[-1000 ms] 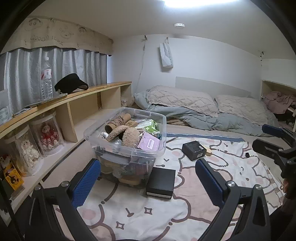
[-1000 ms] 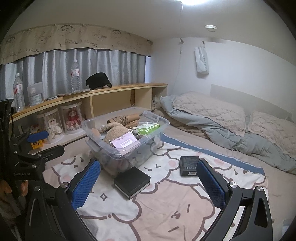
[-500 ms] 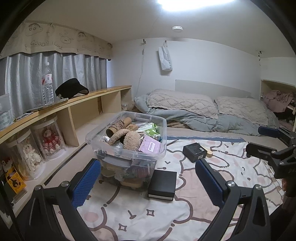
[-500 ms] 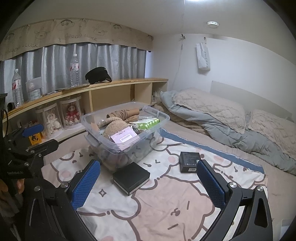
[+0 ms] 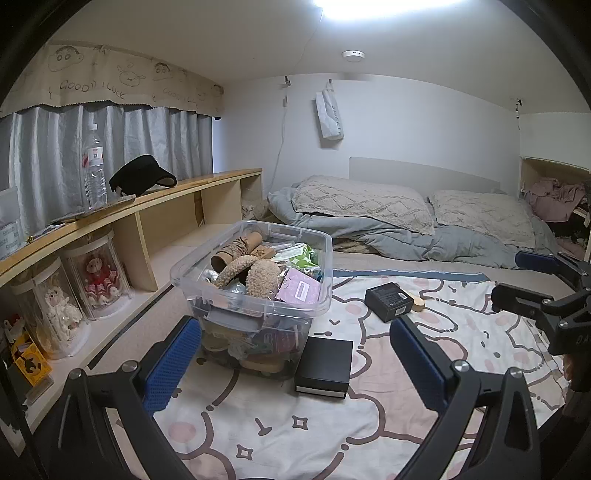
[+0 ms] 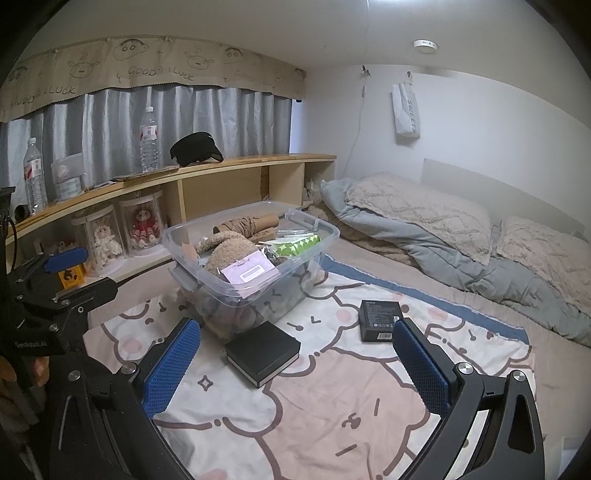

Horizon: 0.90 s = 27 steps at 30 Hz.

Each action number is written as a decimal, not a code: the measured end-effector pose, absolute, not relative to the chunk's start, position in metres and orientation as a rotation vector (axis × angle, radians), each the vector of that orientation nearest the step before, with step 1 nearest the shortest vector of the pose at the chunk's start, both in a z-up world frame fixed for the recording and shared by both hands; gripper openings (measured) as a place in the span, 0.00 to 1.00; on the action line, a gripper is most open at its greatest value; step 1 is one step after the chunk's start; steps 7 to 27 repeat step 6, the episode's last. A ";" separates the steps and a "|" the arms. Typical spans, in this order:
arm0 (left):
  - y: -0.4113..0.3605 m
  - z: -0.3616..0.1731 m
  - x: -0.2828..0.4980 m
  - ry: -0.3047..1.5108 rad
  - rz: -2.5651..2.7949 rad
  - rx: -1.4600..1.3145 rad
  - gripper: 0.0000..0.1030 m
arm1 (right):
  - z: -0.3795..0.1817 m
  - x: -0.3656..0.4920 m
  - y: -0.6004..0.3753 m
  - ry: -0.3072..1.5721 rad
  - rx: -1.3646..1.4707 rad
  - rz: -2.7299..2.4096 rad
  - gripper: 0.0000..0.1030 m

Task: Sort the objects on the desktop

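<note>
Your left gripper (image 5: 295,354) and right gripper (image 6: 297,360) hover with fingers spread, empty. The full clear bin (image 5: 255,280) sits on the blanket (image 5: 332,424), a flat black box (image 5: 325,363) touching its front, a smaller black box (image 5: 388,301) apart.

white walls and ceiling; ceiling light (image 5: 354,7) on. grey curtains (image 6: 184,122) behind a wooden shelf unit (image 6: 221,173); bed headboard (image 5: 424,173) against far wall.

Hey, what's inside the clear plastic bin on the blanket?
On top in the clear plastic bin: a cardboard tube, fuzzy beige slippers, a lilac card, a green packet. Lower layers are too jumbled to identify.
</note>
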<state>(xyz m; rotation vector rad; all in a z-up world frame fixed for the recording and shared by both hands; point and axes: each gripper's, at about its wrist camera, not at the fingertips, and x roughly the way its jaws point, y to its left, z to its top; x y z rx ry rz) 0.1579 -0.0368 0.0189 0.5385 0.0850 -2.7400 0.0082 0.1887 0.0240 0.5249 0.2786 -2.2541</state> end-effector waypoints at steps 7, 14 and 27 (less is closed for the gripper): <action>-0.037 0.018 0.157 0.085 -2.740 0.541 1.00 | 0.024 0.009 0.188 0.279 0.525 -2.253 1.00; -0.037 0.018 0.157 0.085 -2.740 0.541 1.00 | 0.024 0.009 0.188 0.279 0.525 -2.253 1.00; -0.037 0.018 0.157 0.085 -2.740 0.541 1.00 | 0.024 0.009 0.188 0.279 0.525 -2.253 1.00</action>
